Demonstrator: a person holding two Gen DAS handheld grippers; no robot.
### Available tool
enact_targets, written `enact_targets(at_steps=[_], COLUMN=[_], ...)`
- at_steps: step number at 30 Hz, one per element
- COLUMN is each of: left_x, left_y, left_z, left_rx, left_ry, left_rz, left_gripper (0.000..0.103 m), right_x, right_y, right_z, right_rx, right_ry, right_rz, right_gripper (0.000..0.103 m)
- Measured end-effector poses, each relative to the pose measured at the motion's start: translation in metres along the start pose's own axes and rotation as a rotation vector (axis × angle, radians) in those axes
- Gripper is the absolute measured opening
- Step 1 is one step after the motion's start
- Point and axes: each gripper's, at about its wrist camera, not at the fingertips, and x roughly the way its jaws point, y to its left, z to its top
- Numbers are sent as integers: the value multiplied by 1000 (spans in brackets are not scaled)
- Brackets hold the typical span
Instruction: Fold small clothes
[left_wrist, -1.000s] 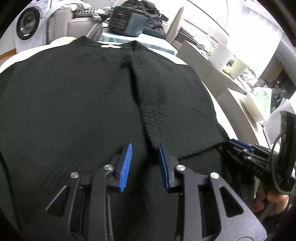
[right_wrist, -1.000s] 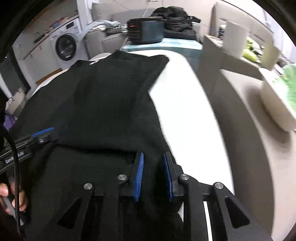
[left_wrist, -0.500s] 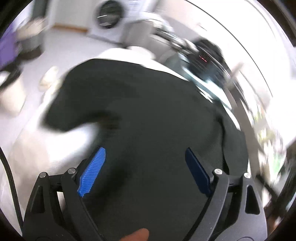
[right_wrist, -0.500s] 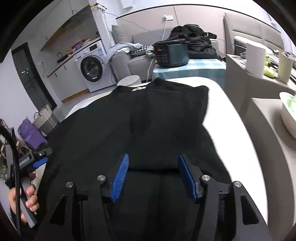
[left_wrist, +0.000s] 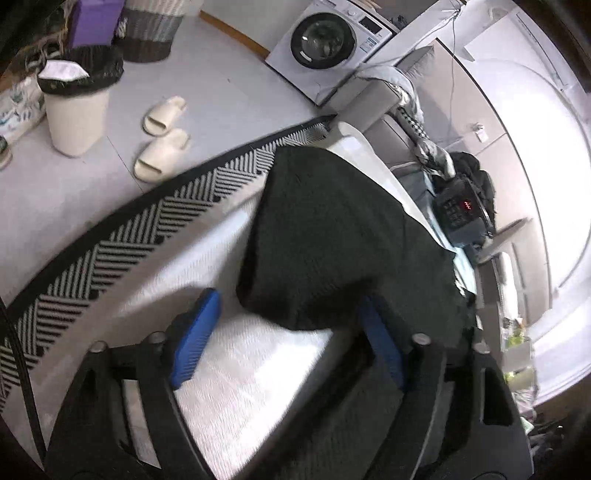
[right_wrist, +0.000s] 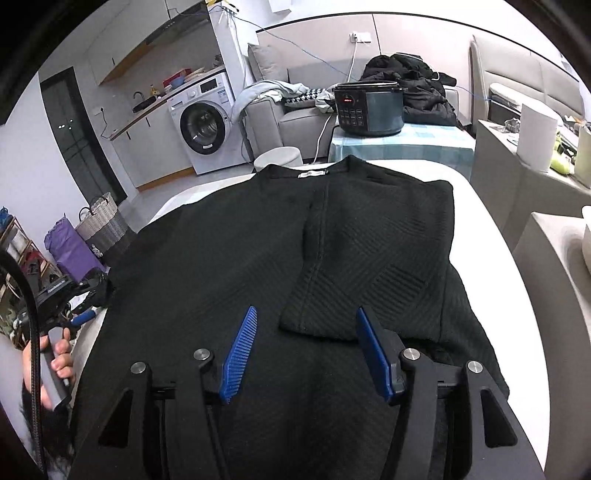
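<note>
A black knit sweater (right_wrist: 229, 266) lies spread on a white table (right_wrist: 487, 236), collar at the far end. Its right sleeve (right_wrist: 369, 258) is folded in over the body. My right gripper (right_wrist: 304, 350) is open and empty above the hem, its blue pads either side of the folded sleeve's cuff. My left gripper (left_wrist: 284, 339) is open at the table's left side, with the end of the left sleeve (left_wrist: 314, 236) between its blue fingers, not clamped. It also shows in the right wrist view (right_wrist: 66, 295), held by a hand.
A striped rug (left_wrist: 147, 229), slippers (left_wrist: 162, 144) and a bin (left_wrist: 74, 107) are on the floor to the left. A pressure cooker (right_wrist: 369, 107) stands beyond the table's far end. A paper roll (right_wrist: 535, 136) and a bowl sit on side surfaces at the right.
Both grippers have opened and let go of the sweater. The left gripper has swung out to the left sleeve. The right gripper has pulled back and up; the right sleeve lies folded over the body.
</note>
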Motion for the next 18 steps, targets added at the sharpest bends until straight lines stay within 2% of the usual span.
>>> enact_targets(at_steps=[1,2,3,5,8,12,15,18], left_x=[2,7,14,20,16,-14,-35,-42], left_y=[-1,-4,-8,-11,-29,-74,-124,-184], left_z=[1,1,1,3,5,15,15,0], left_rx=[14,22,27,41,119,264,386,516], left_ry=[-8,-1,4,-10,-71,-181,-250,-257], left_rz=[23,35,49,64,89,72,28,-65], left_gripper=[53,31,15,7,5,4,4,4], right_x=[-1,-2,-3,-3,-5,-8,-13,-18], right_y=[-3,-4,-5,-8,-13,-18,-22,-25], right_z=[0,-1,-1,-2,-4,-6,-6,-8], right_rx=[1,3,6,15,33,42,55,65], right_ry=[-1,-2,-5,-6,-5,-10,-22,-33], right_rz=[-2,-8,-15,-24,-27,-33,-32,-39], right_gripper=[57,57,57,57,57,57,57,57])
